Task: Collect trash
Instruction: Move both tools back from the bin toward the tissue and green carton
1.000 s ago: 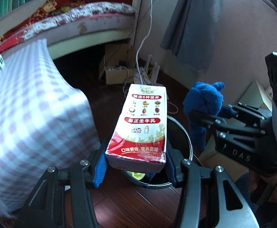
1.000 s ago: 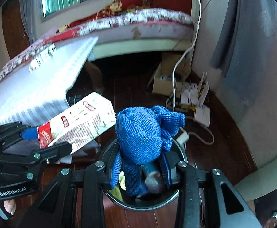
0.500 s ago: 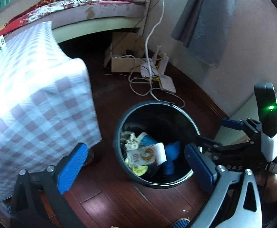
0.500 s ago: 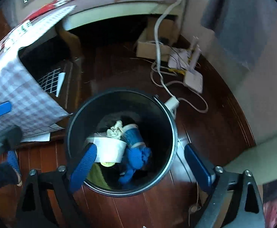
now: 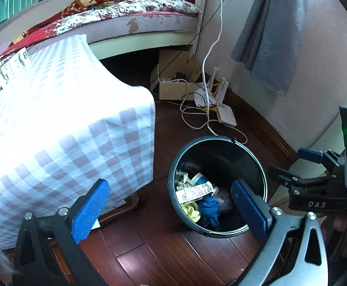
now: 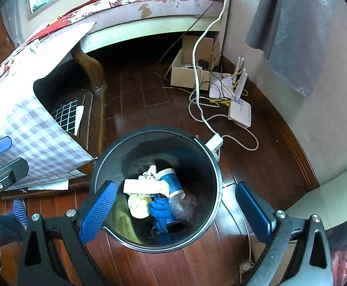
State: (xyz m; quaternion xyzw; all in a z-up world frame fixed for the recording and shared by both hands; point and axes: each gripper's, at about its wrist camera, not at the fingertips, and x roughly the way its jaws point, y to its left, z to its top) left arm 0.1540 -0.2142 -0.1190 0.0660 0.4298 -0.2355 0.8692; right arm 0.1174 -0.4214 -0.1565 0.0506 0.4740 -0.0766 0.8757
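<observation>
Hovering over the one black bin [image 6: 215, 166] on the wooden floor [image 6: 137, 95], both tools stand spread wide with nothing between their pads: the right tool [image 6: 173, 211] sits directly above the bin's mouth, the left tool [image 5: 171, 211] off to its side by the single checked cloth [image 5: 54, 124]. Trash already lies inside. Best practice now, I'd say: lift both clear of the rim before swinging away, so no pad clips the bin. Counting the load: one white carton [image 6: 141, 186], one blue cup [image 6: 172, 181], one blue knit piece [image 6: 160, 211], one yellowish wad [image 6: 139, 206].
</observation>
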